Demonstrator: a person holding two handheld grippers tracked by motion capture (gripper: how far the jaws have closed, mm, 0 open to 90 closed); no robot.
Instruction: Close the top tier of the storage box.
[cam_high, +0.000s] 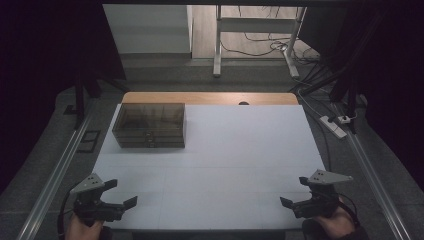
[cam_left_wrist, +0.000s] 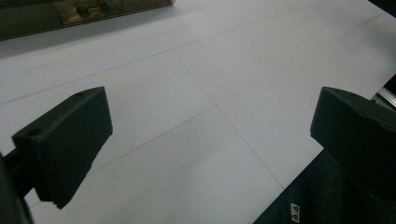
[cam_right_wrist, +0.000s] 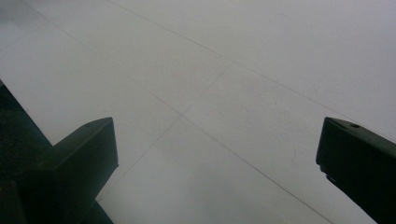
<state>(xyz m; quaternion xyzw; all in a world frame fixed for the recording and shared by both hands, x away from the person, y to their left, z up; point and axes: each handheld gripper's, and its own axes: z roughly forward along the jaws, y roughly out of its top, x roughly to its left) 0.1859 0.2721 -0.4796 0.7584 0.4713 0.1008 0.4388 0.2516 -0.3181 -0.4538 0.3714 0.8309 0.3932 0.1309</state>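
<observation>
High view. A smoked, translucent box (cam_high: 149, 125) stood near the far left corner of the white surface (cam_high: 235, 150), its long side parallel to the far edge. The left gripper (cam_high: 120, 193) was held at the near left corner, and the right gripper (cam_high: 295, 191) at the near right corner; both lay well apart from the box, the left one on the box's own side of the surface and the right one diagonally across from it. Each gripper had its jaws spread wide, holding nothing.

Left gripper view. The two black jaws stood far apart over bare surface (cam_left_wrist: 196, 107), with the lower front of the box (cam_left_wrist: 70, 14) at the top left edge of the view, well ahead of the jaws.

Right gripper view. The jaws stood equally wide apart above bare surface (cam_right_wrist: 224, 93), touching nothing, near the surface's near edge.
</observation>
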